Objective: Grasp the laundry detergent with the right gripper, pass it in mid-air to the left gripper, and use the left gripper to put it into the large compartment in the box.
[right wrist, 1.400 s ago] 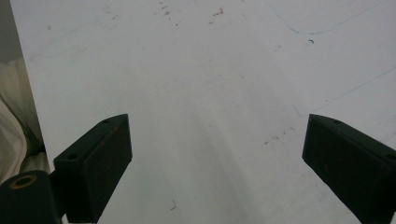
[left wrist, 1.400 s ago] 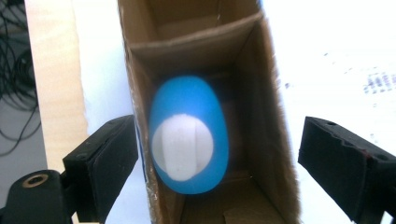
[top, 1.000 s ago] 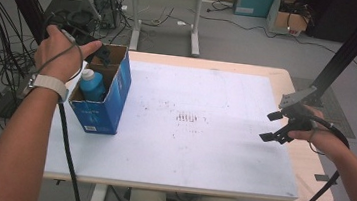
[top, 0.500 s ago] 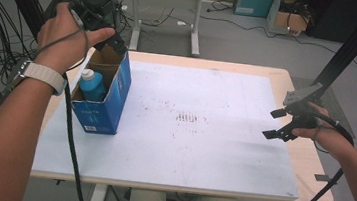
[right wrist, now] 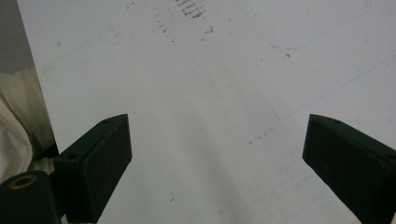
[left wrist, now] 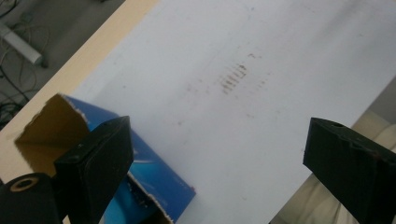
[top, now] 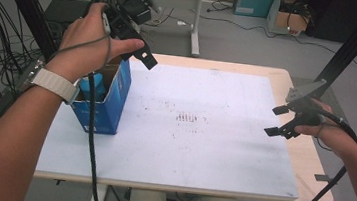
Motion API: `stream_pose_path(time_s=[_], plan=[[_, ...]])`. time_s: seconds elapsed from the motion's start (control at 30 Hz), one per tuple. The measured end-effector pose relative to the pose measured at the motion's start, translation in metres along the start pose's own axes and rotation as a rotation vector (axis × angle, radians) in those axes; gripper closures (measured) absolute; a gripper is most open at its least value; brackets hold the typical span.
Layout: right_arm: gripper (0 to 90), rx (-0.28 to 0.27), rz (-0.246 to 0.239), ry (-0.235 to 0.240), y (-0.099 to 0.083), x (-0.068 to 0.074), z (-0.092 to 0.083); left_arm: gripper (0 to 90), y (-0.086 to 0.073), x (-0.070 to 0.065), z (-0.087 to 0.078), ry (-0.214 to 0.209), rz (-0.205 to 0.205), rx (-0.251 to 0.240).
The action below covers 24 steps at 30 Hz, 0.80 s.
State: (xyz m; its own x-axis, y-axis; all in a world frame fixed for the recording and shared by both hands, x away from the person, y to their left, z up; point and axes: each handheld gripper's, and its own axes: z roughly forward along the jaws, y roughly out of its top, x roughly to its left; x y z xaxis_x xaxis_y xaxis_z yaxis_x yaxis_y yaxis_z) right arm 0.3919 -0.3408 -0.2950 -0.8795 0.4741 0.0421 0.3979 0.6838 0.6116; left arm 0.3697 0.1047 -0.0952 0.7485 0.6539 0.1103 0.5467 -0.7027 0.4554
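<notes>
Blue cardboard box (top: 108,100), top flaps open, stands on the white sheet (top: 187,141) at its left edge; this box serves as the reference for all positions below. Inside it, a blue container (top: 99,79) shows beneath the person's left hand (top: 84,45), mostly hidden, so its type cannot be confirmed.

Left gripper (top: 143,56) is held in the air above the box's far end, its black jaws pointing toward the sheet's middle. In the left gripper view the jaws stand wide apart with nothing between them; the box's open brown interior (left wrist: 51,130) lies below the near jaw. A black cable (top: 91,156) hangs from this gripper down past the box's front face.

Right gripper (top: 281,122) sits well apart from the box, over the opposite edge of the sheet, held by the right hand (top: 331,134). Its jaws are likewise spread wide and empty, facing bare sheet.

Dark smudge marks (top: 187,117) lie on the sheet between the box and the right gripper.
</notes>
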Motion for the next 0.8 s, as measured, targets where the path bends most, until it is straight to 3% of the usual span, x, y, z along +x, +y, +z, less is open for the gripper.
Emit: stream_pose_path(time_s=[0.17, 0.2, 0.4, 0.6, 0.8], plan=[[8.1, -0.005, -0.014, -0.007, 0.003, -0.001, -0.004, 8.9, 0.010, -0.024, 0.003, -0.022, 0.093, 0.015], [8.1, -0.005, -0.013, -0.005, 0.003, 0.000, -0.004, 8.9, 0.013, -0.027, 0.002, -0.021, 0.145, 0.049], [8.1, -0.007, -0.012, -0.006, 0.004, 0.001, -0.005, 8.9, 0.018, -0.052, 0.011, -0.069, 0.242, 0.061], [8.1, -0.008, -0.013, -0.004, 0.009, 0.003, -0.003, 8.9, 0.018, -0.073, 0.026, -0.120, 0.321, 0.091], [8.2, -0.012, -0.035, -0.002, 0.019, 0.007, -0.003, 9.2, 0.015, -0.086, 0.044, -0.147, 0.360, 0.112]])
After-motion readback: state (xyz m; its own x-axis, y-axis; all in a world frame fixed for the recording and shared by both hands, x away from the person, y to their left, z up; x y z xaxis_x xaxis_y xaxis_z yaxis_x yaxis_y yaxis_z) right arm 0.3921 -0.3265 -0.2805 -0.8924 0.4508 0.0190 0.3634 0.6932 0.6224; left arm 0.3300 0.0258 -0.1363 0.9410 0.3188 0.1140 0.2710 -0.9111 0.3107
